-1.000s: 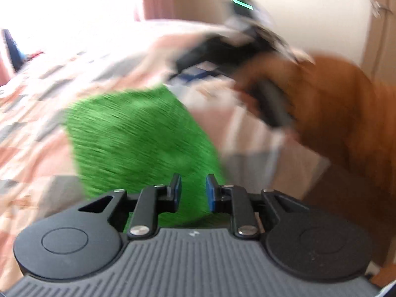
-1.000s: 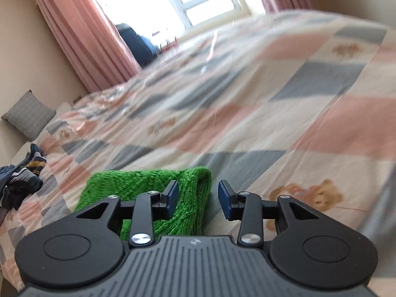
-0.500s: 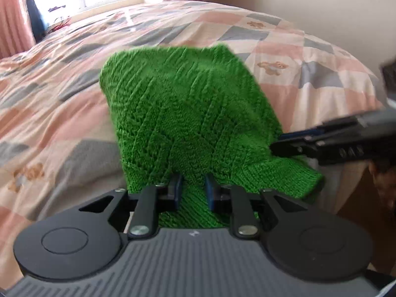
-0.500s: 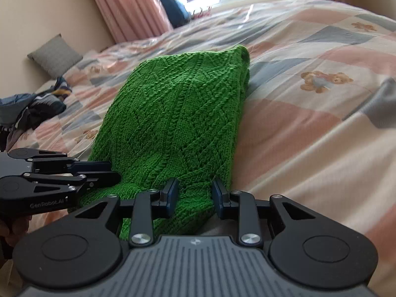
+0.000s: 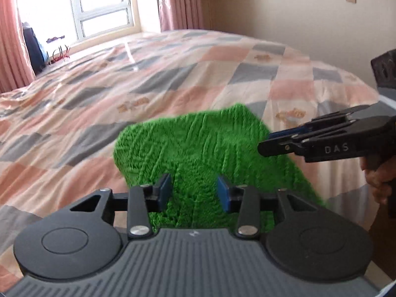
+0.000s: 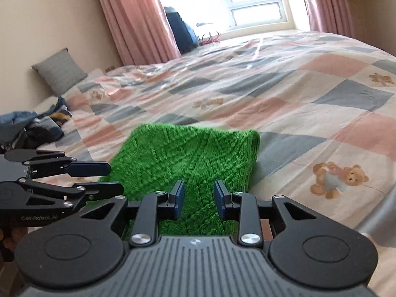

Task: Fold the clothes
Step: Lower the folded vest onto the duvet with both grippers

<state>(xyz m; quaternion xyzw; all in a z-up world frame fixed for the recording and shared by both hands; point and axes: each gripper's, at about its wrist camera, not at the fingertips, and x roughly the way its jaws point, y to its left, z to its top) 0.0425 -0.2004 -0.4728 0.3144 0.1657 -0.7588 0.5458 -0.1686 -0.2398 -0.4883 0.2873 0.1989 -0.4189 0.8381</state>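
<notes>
The folded green sweater point(image 5: 198, 146) is lying on the bed point(image 5: 173, 74) with its near hem under both grippers, the left gripper point(image 5: 193, 191) having just opened its fingers and the right gripper point(image 6: 196, 199) spreading slightly, neither pinching it, the sweater's length running away from them.

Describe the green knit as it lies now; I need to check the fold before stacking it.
The green knit is a bright, chunky garment with a zigzag rib pattern, folded into a rough rectangle with a rounded doubled edge on one side. It lies flat on the patchwork bedspread near the bed's front edge. Both grippers, left and right, stand open over its near end; neither pinches it.
</notes>
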